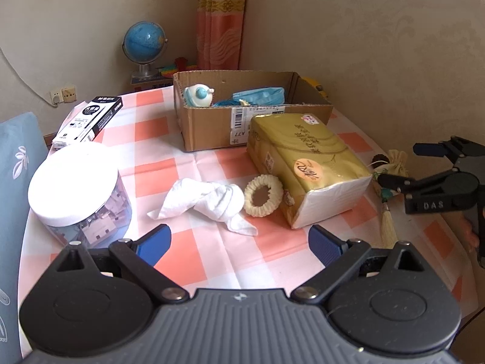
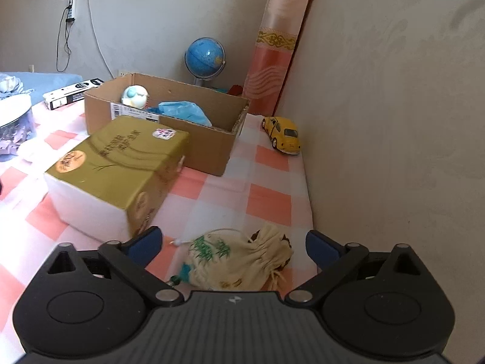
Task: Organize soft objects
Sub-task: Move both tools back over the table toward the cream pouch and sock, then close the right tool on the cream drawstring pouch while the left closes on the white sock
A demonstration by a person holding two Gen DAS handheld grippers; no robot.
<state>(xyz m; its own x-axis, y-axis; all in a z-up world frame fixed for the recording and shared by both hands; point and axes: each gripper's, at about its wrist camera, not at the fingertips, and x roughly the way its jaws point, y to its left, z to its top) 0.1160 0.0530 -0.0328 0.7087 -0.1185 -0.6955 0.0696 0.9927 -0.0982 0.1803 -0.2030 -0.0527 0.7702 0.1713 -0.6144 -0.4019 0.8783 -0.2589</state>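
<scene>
A crumpled white cloth point(image 1: 209, 201) and a cream scrunchie ring point(image 1: 263, 194) lie on the checked tablecloth just ahead of my open, empty left gripper point(image 1: 239, 244). A gold tissue pack point(image 1: 306, 163) lies to their right, also in the right wrist view point(image 2: 121, 166). A cream drawstring pouch point(image 2: 242, 261) with green print lies between the fingers of my open right gripper point(image 2: 233, 247), which also shows in the left wrist view point(image 1: 400, 166). A cardboard box point(image 1: 212, 130) at the back holds a blue plastic bag point(image 1: 260, 95) and a round white-blue toy point(image 1: 198, 95).
A clear jar with a white lid point(image 1: 75, 188) stands at the left. A black-and-white carton point(image 1: 88, 119) lies behind it. A yellow toy car point(image 2: 283, 135) sits by the wall. A globe point(image 1: 145, 45) stands behind the table. The wall is close on the right.
</scene>
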